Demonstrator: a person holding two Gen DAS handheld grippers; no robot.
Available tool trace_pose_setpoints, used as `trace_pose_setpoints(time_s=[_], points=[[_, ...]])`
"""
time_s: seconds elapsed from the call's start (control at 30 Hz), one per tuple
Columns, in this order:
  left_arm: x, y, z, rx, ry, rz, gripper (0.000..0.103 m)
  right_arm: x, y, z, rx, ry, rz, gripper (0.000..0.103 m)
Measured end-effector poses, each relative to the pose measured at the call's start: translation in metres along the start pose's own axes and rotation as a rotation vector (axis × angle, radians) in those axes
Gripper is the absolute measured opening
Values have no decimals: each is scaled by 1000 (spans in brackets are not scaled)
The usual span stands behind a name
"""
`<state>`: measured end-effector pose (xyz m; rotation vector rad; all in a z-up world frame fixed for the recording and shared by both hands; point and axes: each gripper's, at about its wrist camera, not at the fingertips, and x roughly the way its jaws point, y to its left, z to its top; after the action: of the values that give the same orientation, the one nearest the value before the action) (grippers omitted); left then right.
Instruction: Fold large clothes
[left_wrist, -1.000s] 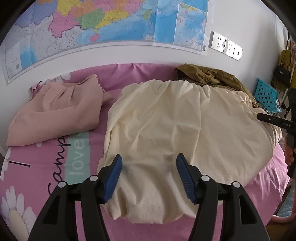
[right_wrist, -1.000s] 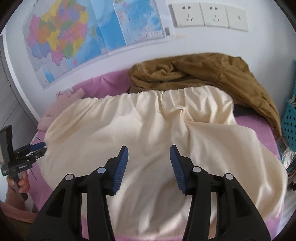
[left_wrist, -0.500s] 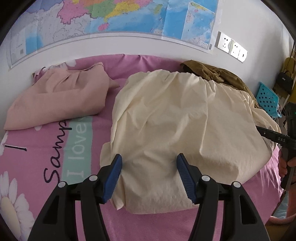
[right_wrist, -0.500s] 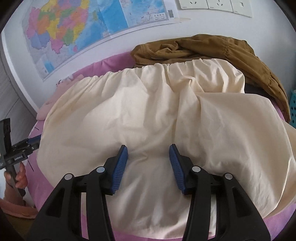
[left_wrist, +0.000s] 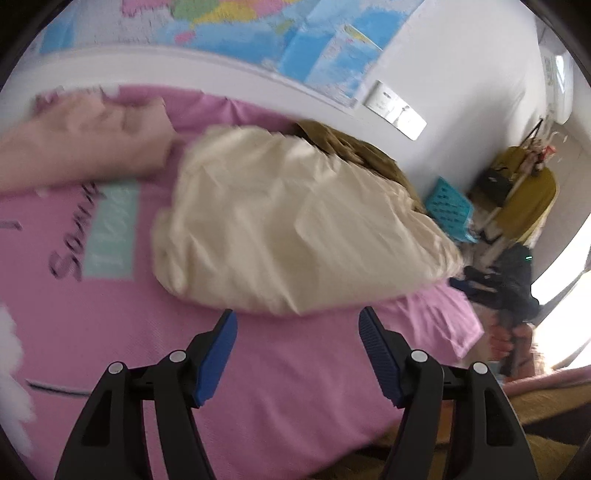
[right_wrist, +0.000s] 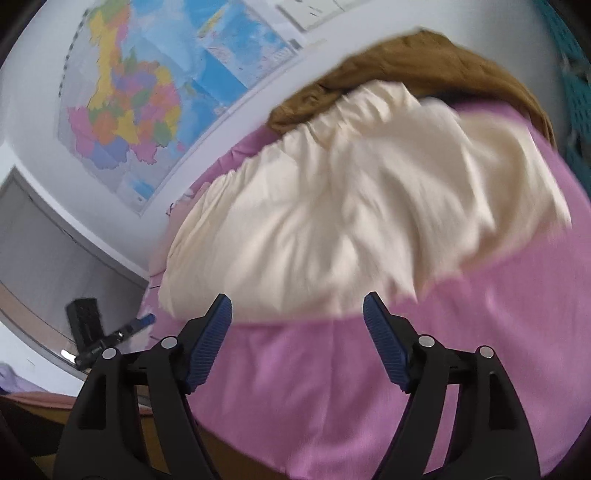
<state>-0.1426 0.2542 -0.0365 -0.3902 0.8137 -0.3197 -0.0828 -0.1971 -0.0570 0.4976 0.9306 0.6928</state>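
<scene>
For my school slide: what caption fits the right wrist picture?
Open right gripper, jaws opening, empty above pink bedsheet before cream garment.

Garment (left_wrist: 295, 229) lies on bed (left_wrist: 295, 369), jacket (left_wrist: 354, 151) behind it

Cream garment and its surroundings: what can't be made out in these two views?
- Cream garment: motion blur in both views hides its type, folds and hems.
- Brown garment: mostly covered by the cream one; shape unclear.
- Pink garment: blurred, cut by the left view's edge.
- Bedspread lettering: smeared, unreadable.
- Right gripper in the left view: dark, blurred.
- Map: text too small.
</scene>
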Motion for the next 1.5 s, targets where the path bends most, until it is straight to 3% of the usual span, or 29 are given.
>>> trace_pose_setpoints(time_s=[0.2,0.33,0.47,0.7,1.0,1.2,1.5], points=[[42,-2,-9,-83,102,-68,67,6,-28,-1,178,-14,40,83],[64,1,-1,-149,115,-89,67,14,-30,5,200,-40,-32,86],[73,1,7,-184,87,-79,68,18,-30,11,211,-78,-60,88],[84,13,20,-335,34,-123,71,27,-35,25,278,-153,-92,93],[92,22,34,-420,-3,-127,71,45,-28,42,273,-196,-146,98],[98,12,44,-382,21,-33,71,51,-18,41,249,-195,-182,98],[101,5,49,-348,20,-2,75,56,-15,47,272,-184,-163,99]])
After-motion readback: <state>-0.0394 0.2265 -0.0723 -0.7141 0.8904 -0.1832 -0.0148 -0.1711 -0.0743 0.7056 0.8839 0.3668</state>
